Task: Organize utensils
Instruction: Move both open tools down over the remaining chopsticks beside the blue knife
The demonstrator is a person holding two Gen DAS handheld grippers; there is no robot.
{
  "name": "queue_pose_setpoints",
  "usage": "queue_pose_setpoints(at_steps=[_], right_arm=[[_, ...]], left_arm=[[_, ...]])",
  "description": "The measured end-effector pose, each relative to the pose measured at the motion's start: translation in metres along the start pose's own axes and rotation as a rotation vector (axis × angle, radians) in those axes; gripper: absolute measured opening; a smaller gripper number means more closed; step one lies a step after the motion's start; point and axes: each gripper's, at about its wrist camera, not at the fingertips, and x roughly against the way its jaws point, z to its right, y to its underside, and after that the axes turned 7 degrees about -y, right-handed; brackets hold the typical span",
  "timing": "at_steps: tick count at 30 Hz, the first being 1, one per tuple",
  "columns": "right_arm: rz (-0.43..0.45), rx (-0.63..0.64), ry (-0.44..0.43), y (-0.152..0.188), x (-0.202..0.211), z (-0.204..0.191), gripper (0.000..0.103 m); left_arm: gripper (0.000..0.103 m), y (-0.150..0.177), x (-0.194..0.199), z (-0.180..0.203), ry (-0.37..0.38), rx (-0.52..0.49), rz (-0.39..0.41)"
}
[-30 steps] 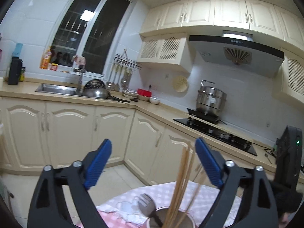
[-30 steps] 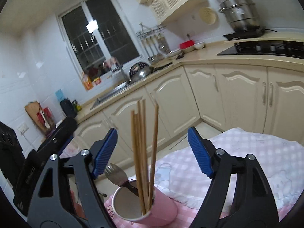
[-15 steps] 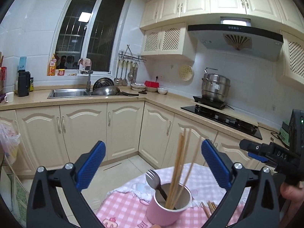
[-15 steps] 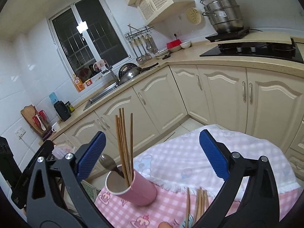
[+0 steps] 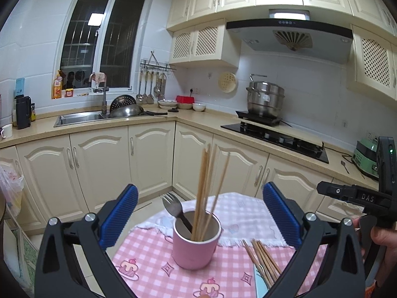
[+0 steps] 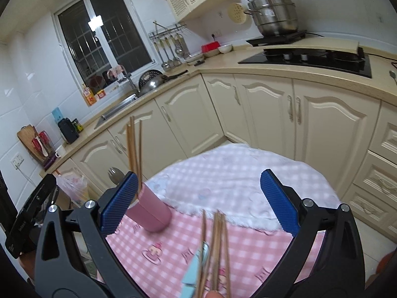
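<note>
Both your claws, left claw (image 5: 199, 213) and right claw (image 6: 198, 198), are wide open and hold nothing. The loose chopsticks (image 6: 215, 250) lie near the worktop's front edge, beside the pink cup (image 5: 196, 241). They are light, stiff and slippery, so pinch them mid-length.

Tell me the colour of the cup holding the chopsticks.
Pink. The cup shows best in the left wrist view, standing upright on the checked tablecloth.

Each gripper, left (image 5: 199, 212) and right (image 6: 198, 201), has black plastic fingers with triangular cut-outs, silver screw heads at the joints and ribbed blue pads (image 5: 119, 214). In the left view, the right unit's black housing bears white "DAS" lettering and a green light.
</note>
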Motion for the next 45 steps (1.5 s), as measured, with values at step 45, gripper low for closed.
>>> queue_pose_setpoints(at_steps=[45], right_arm=[[-0.571,0.307,0.135,0.137,-0.078,0.037,0.096]], left_arm=[[0.099,0.16,-0.112,0.093,0.083,-0.109,-0.643]])
